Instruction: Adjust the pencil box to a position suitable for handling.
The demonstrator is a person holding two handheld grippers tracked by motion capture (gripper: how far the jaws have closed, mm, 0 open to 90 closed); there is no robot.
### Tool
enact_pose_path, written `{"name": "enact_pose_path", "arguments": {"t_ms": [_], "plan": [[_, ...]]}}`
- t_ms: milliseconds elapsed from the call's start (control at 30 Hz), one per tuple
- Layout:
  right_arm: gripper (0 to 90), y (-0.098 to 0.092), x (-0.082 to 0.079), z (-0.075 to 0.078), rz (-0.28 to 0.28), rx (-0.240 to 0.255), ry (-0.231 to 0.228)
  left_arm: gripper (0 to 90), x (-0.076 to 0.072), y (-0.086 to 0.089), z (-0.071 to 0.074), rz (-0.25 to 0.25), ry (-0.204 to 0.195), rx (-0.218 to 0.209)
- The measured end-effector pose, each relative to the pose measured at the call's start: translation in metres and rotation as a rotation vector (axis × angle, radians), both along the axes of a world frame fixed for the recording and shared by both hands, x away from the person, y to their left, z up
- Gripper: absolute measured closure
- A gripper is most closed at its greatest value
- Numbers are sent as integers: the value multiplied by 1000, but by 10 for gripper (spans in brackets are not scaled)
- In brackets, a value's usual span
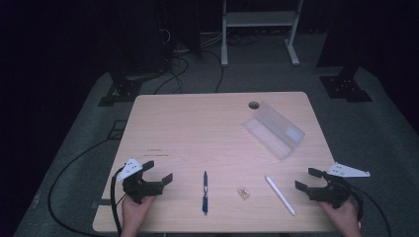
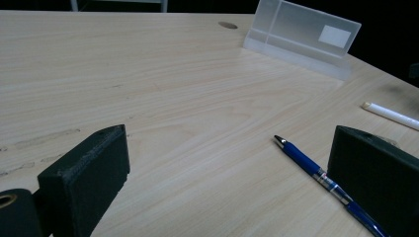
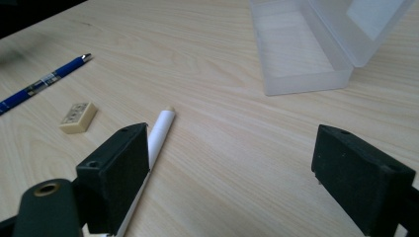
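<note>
- A pale wooden table (image 1: pixel 197 123) stands on grey carpet, with a round hole near its far edge.
- A clear plastic case (image 1: pixel 273 129) lies open toward the far right of the table, lid tilted back, well apart from both grippers.
- The left gripper (image 1: pixel 159 174) rests at the near left edge, jaws spread apart and holding nothing.
- The right gripper (image 1: pixel 309 180) rests at the near right edge — jaws wide apart, nothing held.
- A white pen (image 1: pixel 280 195) lies just left of the right gripper.
- A blue pen (image 1: pixel 205 192) lies near centre — right of the left gripper.
- A small eraser (image 1: pixel 242 192) sits between the two pens.
</note>
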State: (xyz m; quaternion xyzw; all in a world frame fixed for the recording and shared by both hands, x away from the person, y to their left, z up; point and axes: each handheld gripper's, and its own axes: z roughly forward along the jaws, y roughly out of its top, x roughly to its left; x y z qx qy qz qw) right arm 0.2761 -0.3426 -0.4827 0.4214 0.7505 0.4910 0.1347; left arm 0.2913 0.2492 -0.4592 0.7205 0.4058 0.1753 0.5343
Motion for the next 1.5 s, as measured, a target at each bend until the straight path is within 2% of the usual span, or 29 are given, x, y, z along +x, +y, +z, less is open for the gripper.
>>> {"name": "enact_pose_path", "arguments": {"t_ms": [133,233,300,333,367,400,433,567,600,667,733,800,867,967,1133,1167,1200,1233,1267,1400,1467,1500], "plan": [[147,-1,0,3,7,0,-10,17,-1,-2,0,-14,-6,14],[147,0,0,12,9,15,-25,17,-2,-3,-1,-27,-7,30],[147,4,0,20,17,0,-37,17,-1,-3,-1,-27,-7,27],[147,9,3,29,31,-18,-54,17,-1,-3,-1,-27,-8,24],[147,9,3,29,31,-18,-54,17,-1,-2,-1,-28,-8,22],[146,15,7,38,38,-41,-65,16,-2,-1,-1,-31,-10,19],[146,15,7,38,38,-41,-65,17,-2,-1,-1,-31,-10,19],[146,29,18,55,65,-73,-66,17,-5,-1,0,-36,-12,19],[146,36,26,63,82,-94,-71,17,-5,0,0,-33,-17,12],[146,39,30,66,89,-103,-69,17,-4,0,0,-31,-16,10],[147,45,44,73,93,-128,-71,17,-2,0,0,-29,-13,15],[147,46,47,75,96,-129,-70,17,-2,0,-1,-29,-10,16],[147,52,59,81,103,-135,-66,17,-3,1,0,-25,-12,20],[147,55,65,84,107,-146,-73,17,-4,2,1,-22,-19,19],[151,70,87,92,120,-168,-76,17,-5,6,1,-11,-21,6],[151,70,87,92,120,-168,-76,17,-5,6,1,-7,-20,3],[151,75,94,93,121,-178,-71,17,-5,7,1,-6,-20,2],[151,75,94,93,121,-178,-71,17,-5,7,1,-7,-21,-1],[151,80,101,94,121,-178,-77,17,-5,6,1,-7,-20,0],[151,87,112,92,117,-185,-55,17,-6,5,2,-7,-24,3],[198,95,123,86,127,-206,-42,17,-5,5,2,-7,-33,-2],[198,95,123,86,127,-206,-42,17,-5,5,2,-7,-33,-2]]}}
